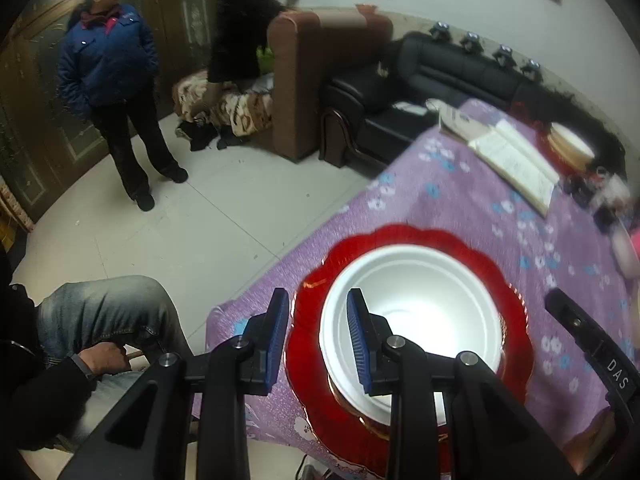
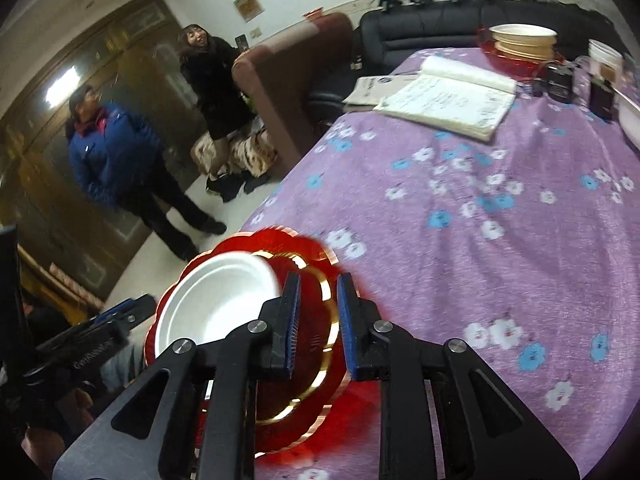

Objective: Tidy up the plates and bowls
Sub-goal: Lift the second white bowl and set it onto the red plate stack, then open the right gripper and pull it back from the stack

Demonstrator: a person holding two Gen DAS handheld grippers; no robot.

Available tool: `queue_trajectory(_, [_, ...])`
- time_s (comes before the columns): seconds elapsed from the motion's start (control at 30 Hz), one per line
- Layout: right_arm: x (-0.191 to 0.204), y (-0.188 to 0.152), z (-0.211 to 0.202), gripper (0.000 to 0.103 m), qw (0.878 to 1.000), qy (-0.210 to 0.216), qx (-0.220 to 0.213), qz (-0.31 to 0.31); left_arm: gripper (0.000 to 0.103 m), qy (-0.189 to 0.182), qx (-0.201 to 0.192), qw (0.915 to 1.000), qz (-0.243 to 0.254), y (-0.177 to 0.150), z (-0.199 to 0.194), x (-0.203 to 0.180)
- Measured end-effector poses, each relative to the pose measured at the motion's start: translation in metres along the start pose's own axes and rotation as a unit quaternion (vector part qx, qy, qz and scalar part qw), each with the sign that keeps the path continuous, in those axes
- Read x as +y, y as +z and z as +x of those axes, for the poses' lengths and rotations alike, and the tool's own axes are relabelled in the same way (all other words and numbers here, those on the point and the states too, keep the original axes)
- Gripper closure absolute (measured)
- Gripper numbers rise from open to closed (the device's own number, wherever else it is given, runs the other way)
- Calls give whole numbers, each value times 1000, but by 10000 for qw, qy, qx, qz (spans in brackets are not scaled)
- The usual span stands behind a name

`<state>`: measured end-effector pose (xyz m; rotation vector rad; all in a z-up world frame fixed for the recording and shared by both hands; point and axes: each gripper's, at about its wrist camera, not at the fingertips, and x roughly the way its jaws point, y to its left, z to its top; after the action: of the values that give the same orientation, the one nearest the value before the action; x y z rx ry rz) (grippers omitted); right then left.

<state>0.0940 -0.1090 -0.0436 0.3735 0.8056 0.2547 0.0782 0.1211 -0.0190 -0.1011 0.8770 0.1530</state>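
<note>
Fingers (image 1: 358, 336) on the left gripper (image 1: 318, 338) sit spread across the near rim of the red plate (image 1: 516, 320), pinching nothing; right gripper (image 2: 316, 322) likewise straddles its gold edge, slightly parted, so I'd guess both just let go; white bowl (image 1: 416, 312) nests inside the plate on the desk (image 2: 460, 240); further back another stack (image 2: 520, 46) waits beyond an open notebook (image 2: 448, 100).

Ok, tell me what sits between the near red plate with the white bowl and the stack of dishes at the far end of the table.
An open notebook lies on the purple cloth partly along that line, nearer the far stack. Small dark items sit right beside the stack. Otherwise the cloth beyond the red plate and white bowl looks bare.
</note>
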Motion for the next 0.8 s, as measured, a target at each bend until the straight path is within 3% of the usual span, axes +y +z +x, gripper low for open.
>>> queue_trajectory(0.1, [-19, 3, -12, 84, 9998, -107, -114, 84, 71, -187, -169, 9997, 12, 5, -13, -10])
queue_trajectory(0.17, [-34, 4, -18, 84, 9995, -180, -180, 185, 63, -343, -254, 9989, 192, 9, -21, -29])
queue_trajectory(0.3, [-77, 4, -34, 84, 9979, -380, -277, 449, 54, -787, -259, 9940, 712, 12, -27, -90])
queue_trajectory(0.43, [-127, 10, -59, 84, 9947, -566, -423, 740, 53, -1335, -10, 9842, 1161, 15, -24, -157])
queue_trajectory(0.6, [-199, 27, -106, 85, 9871, -649, -741, 1263, 46, -1965, 455, 9710, 1286, 24, -11, -225])
queue_trajectory(0.8, [-267, 66, -161, 68, 9769, -1019, -1142, 1490, 39, -2149, 591, 9652, 1370, 50, 4, -306])
